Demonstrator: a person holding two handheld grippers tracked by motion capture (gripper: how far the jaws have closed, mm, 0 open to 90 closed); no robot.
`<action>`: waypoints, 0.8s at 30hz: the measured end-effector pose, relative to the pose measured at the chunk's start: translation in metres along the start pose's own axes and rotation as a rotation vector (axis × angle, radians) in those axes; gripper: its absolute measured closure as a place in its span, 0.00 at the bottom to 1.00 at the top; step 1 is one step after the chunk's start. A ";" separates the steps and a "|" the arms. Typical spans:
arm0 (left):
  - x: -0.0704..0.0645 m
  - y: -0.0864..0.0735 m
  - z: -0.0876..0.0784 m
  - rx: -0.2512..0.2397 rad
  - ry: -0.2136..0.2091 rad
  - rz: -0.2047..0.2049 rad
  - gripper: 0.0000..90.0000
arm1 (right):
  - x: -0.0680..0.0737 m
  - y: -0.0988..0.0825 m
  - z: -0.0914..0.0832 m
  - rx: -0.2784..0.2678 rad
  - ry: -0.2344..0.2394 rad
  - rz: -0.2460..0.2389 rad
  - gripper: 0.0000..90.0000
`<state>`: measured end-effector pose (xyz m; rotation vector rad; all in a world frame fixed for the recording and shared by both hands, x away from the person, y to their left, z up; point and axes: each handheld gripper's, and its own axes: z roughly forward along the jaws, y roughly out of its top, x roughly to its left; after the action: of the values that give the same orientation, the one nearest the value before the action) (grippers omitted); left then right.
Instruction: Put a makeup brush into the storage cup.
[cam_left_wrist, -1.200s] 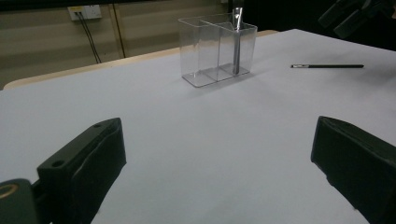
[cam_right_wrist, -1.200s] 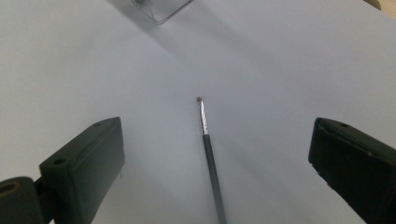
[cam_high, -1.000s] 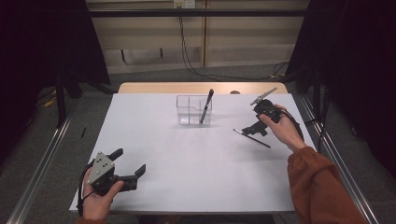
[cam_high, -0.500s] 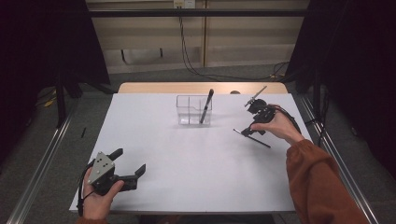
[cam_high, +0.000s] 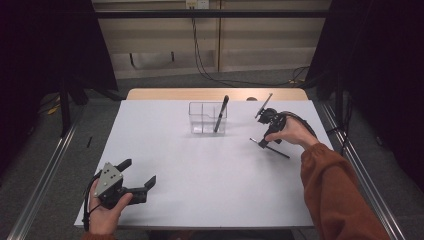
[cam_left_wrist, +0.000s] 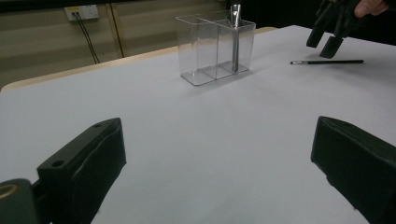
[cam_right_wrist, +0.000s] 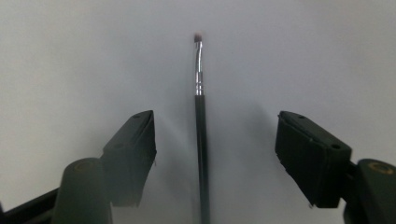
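A thin black brush (cam_high: 270, 149) with a silver ferrule lies flat on the white table (cam_high: 210, 180) at the right. My right gripper (cam_high: 263, 142) points down over its left end. In the right gripper view the brush (cam_right_wrist: 201, 126) runs up the gap between the jaws of the right gripper (cam_right_wrist: 215, 119), which have just been closing and stand apart from it on both sides. A clear divided holder (cam_high: 206, 119) stands at the back centre with a black pen (cam_high: 221, 113) leaning in its right compartment. My left gripper (cam_high: 138, 179) rests open at the front left with nothing between its fingers.
The table's pale wooden back edge (cam_high: 200, 93) lies just behind the holder. Metal floor rails (cam_high: 45, 175) run along both sides, and cables (cam_high: 210, 70) trail on the floor behind. In the left gripper view the holder (cam_left_wrist: 205, 51) stands ahead and the brush (cam_left_wrist: 327, 61) farther right.
The right hand has moved left and down onto the brush, and its jaws stand narrower than before. The left hand and gripper have kept still.
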<state>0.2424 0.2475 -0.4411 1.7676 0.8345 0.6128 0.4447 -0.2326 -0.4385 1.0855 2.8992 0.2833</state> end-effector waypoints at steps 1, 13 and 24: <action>0.000 0.000 0.000 0.001 0.000 -0.002 0.03 | 0.000 0.001 0.002 0.005 -0.002 -0.015 0.40; 0.000 0.000 0.000 0.002 0.001 0.002 0.03 | 0.004 0.002 0.014 0.061 0.004 -0.045 0.62; 0.000 0.000 -0.001 0.005 -0.002 0.007 0.03 | 0.002 0.003 0.013 0.095 0.008 -0.030 0.86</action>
<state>0.2416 0.2482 -0.4412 1.7756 0.8297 0.6136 0.4460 -0.2272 -0.4507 1.0544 2.9607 0.1514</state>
